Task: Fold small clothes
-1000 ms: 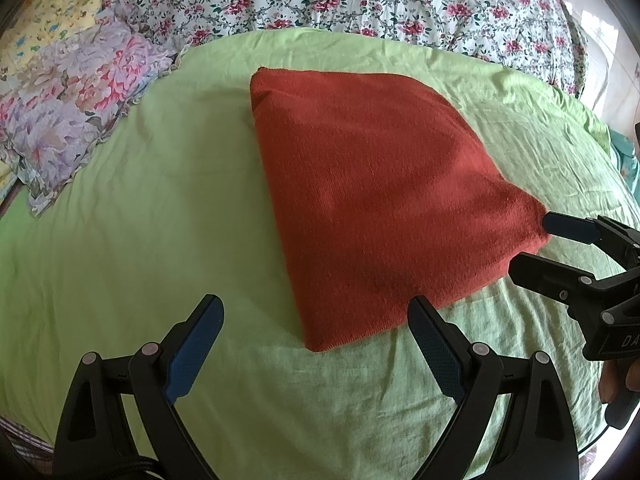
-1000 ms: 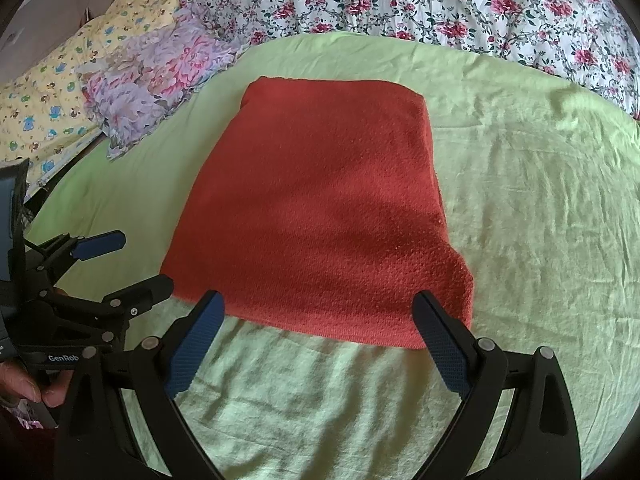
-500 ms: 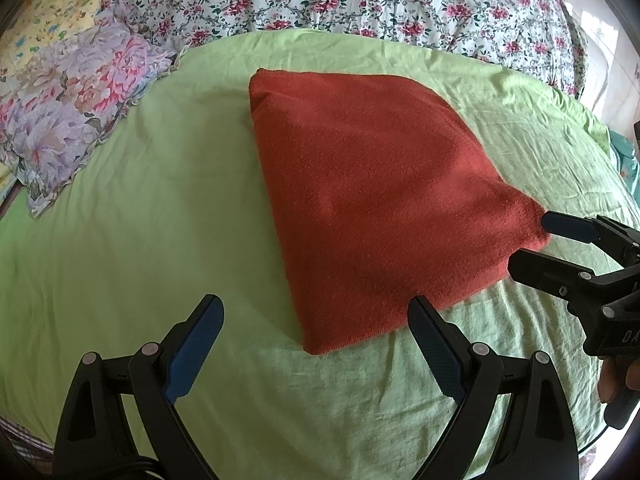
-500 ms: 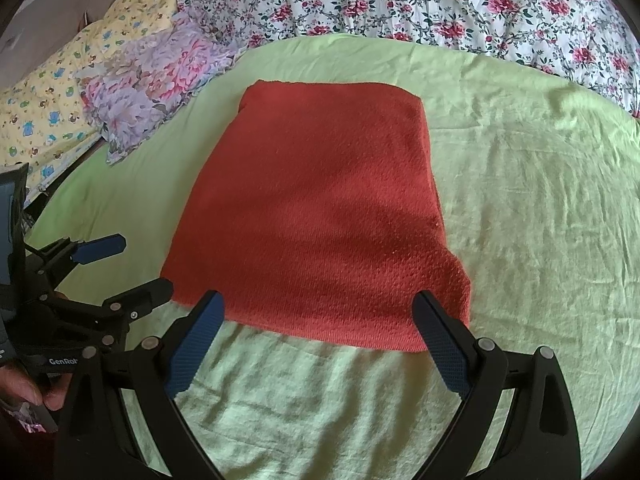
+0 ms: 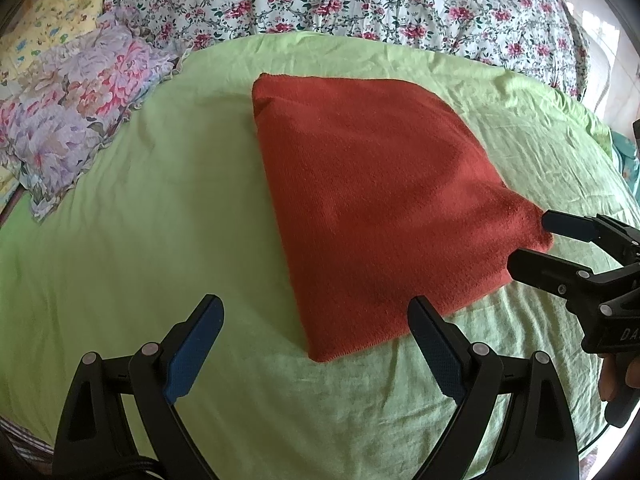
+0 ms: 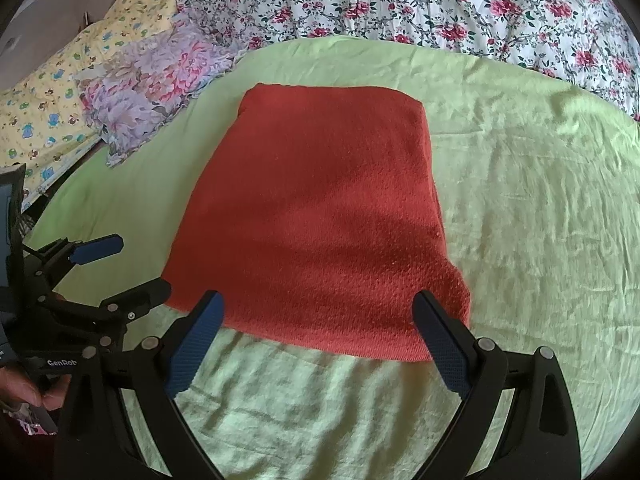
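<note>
Both tongs hover with jaws spread wide and nothing held above the near edge of a green sheet [image 5: 160, 208] on a bed. The left tongs [image 5: 316, 344] stand over bare sheet, their right finger [image 5: 436, 344] just short of the near edge of a red cloth [image 5: 376, 208], their left finger well clear of it to the side. The cloth's near left corner lies between the two fingers, a little ahead of them. The right tongs [image 6: 316, 340] straddle the cloth's near edge, the right finger [image 6: 440, 344] overlapping the near right corner in that view and the left finger [image 6: 196, 344] just inside the near left corner; whether either pad touches the fabric cannot be told.

The red cloth [image 6: 320, 216] lies flat, folded into a rough rectangle, in the middle of the sheet, its long sides running away from the tongs toward the far edge. A thicker, doubled edge shows at its far end. In the left view the right tongs [image 5: 532, 240] appear at the right, their blue upper pad beside the cloth's near right corner. In the right view the left tongs [image 6: 132, 268] appear at the left, beside the near left corner.

A floral quilt [image 6: 440, 4] borders the far edge of the sheet. A lilac flowered pillow [image 5: 72, 116] rests on its far left corner, with a yellow printed pillow [image 6: 52, 112] beyond
</note>
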`<action>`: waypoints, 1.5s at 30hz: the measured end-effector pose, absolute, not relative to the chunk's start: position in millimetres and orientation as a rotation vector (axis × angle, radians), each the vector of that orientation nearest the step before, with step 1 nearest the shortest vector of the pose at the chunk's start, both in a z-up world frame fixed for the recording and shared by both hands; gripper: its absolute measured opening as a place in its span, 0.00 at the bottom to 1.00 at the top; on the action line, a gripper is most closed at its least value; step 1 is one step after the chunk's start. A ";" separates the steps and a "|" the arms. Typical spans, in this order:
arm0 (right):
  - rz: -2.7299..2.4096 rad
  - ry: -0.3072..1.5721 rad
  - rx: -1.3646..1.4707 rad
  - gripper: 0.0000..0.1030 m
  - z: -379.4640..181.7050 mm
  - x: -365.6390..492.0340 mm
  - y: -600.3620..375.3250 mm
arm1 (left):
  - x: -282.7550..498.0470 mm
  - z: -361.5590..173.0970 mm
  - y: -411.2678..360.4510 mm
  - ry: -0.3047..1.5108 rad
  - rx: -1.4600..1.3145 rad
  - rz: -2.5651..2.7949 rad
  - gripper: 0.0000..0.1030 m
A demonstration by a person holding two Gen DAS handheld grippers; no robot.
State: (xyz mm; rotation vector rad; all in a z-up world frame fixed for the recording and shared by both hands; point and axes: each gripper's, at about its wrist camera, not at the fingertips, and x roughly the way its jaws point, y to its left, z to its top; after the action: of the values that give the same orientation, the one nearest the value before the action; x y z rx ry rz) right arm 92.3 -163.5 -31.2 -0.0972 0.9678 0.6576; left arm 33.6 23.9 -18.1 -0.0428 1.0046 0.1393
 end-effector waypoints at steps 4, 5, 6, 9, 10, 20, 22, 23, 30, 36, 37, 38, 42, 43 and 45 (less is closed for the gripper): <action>0.657 0.971 -0.094 0.92 -31.2 93.4 -163.4 | 33.6 -17.3 23.1 1.003 -0.040 0.141 0.91; 0.657 0.970 -0.094 0.92 -31.2 93.9 -163.3 | 34.0 -17.5 23.5 1.005 -0.043 0.141 0.91; 0.658 0.970 -0.093 0.92 -31.6 94.3 -163.9 | 33.9 -17.7 23.6 1.007 -0.046 0.143 0.91; 0.658 0.972 -0.091 0.92 -31.6 94.9 -163.3 | 34.1 -18.2 23.9 1.011 -0.049 0.145 0.91; 0.659 0.972 -0.092 0.92 -31.8 95.4 -163.7 | 34.2 -18.2 24.0 1.011 -0.049 0.146 0.91; 0.660 0.972 -0.090 0.92 -31.9 97.5 -164.3 | 36.5 -18.6 25.3 1.017 -0.049 0.145 0.91; 0.660 0.972 -0.090 0.92 -31.9 97.5 -164.2 | 37.3 -18.8 25.5 1.018 -0.050 0.149 0.91; 0.659 0.971 -0.089 0.92 -31.9 97.5 -164.2 | 37.6 -18.9 25.8 1.018 -0.054 0.149 0.91; 0.660 0.971 -0.088 0.92 -31.8 99.4 -164.5 | 40.1 -18.8 27.7 1.020 -0.059 0.149 0.91; 0.656 0.971 -0.084 0.92 -31.4 100.2 -163.0 | 40.0 -18.6 27.6 1.017 -0.055 0.151 0.91; 0.656 0.970 -0.083 0.92 -31.3 100.2 -163.3 | 40.0 -18.6 27.5 1.017 -0.054 0.152 0.91; 0.654 0.971 -0.082 0.92 -31.1 100.2 -162.8 | 40.1 -18.6 27.4 1.017 -0.055 0.152 0.91; 0.654 0.969 -0.082 0.92 -30.8 100.6 -162.7 | 39.9 -18.1 27.0 1.017 -0.056 0.151 0.91; 0.653 0.969 -0.080 0.92 -30.9 100.5 -162.5 | 40.1 -18.2 27.3 1.018 -0.058 0.150 0.91; 0.654 0.968 -0.080 0.92 -30.9 100.4 -162.9 | 40.0 -18.1 27.5 1.019 -0.060 0.150 0.91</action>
State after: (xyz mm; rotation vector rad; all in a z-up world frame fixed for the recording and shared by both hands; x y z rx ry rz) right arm 100.4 -162.9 -30.9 -0.0797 0.9682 0.6537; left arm 40.0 27.5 -18.1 -0.0597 1.0193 0.1498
